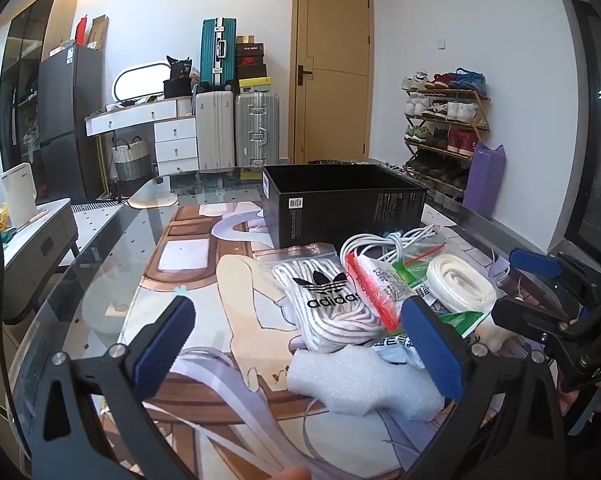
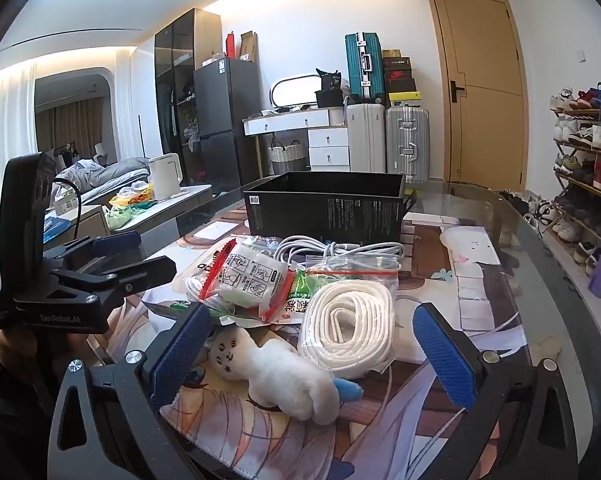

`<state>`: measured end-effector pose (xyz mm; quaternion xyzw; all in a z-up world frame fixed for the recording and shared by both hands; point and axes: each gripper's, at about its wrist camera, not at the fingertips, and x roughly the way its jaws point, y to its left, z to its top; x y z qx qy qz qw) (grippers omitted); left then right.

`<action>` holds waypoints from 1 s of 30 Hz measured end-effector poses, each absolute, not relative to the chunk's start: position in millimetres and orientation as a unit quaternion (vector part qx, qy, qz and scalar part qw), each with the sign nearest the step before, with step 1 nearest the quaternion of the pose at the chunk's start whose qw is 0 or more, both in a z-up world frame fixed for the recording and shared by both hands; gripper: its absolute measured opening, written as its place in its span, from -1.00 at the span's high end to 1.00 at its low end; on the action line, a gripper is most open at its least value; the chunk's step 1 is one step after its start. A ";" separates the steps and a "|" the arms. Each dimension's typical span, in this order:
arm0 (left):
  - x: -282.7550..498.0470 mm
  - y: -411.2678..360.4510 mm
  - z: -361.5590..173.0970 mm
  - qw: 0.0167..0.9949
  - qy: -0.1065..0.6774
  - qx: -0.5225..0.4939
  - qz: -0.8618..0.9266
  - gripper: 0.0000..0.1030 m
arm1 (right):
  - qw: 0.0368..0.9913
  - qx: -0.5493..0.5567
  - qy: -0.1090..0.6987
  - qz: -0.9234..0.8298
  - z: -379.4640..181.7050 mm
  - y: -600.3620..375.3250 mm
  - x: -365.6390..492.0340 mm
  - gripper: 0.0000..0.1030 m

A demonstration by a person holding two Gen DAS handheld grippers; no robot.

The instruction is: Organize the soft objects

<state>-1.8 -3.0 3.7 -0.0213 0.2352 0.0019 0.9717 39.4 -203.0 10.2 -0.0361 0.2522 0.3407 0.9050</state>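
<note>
Your right gripper (image 2: pixel 312 348) is spread wide and empty over a white plush toy (image 2: pixel 276 376), whose long axis runs diagonally, face toward the left finger. Your left gripper (image 1: pixel 300 344), also spread, hovers over a foam piece (image 1: pixel 360 380); beyond lie bagged laces (image 1: pixel 324 300) and a black box (image 1: pixel 340 204).

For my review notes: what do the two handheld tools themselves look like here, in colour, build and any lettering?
Both match: the left tool and right tool have black angular frames with silver screws, each ending in two fingers faced with textured blue pads. Seen from the right wrist camera, the left tool's side carries white "GenRobot.AI" lettering and a black cable loops behind it. Bare fingers grip its handle; no sleeve is visible.
</note>
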 end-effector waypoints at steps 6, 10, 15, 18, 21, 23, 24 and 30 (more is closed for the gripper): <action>-2.5 1.0 5.4 0.972 0.234 -0.022 0.002 -1.00 | 0.905 -0.036 0.252 0.341 10.4 -203.1 39.7 -0.99; -2.8 1.8 6.3 0.972 0.232 -0.023 0.002 -1.00 | 0.905 -0.036 0.253 0.341 10.0 -202.9 39.3 -0.99; -2.6 3.0 7.4 0.972 0.232 -0.024 0.002 -1.00 | 0.905 -0.036 0.252 0.341 10.0 -203.3 39.5 -0.99; -2.6 3.2 6.7 0.972 0.232 -0.024 0.002 -1.00 | 0.905 -0.036 0.251 0.340 9.9 -203.7 39.1 -0.99; -2.8 3.1 6.7 0.972 0.232 -0.024 0.003 -1.00 | 0.906 -0.036 0.251 0.340 9.9 -204.1 39.3 -0.99; -3.0 3.5 7.4 0.972 0.233 -0.023 0.002 -1.00 | 0.907 -0.034 0.249 0.338 10.1 -205.6 40.0 -0.99; -2.7 3.5 6.7 0.972 0.233 -0.023 0.002 -1.00 | 0.907 -0.033 0.249 0.337 10.2 -206.4 40.2 -0.99; -2.1 3.9 5.1 0.972 0.233 -0.023 0.003 -1.00 | 0.911 -0.029 0.243 0.332 13.1 -209.6 41.0 -0.99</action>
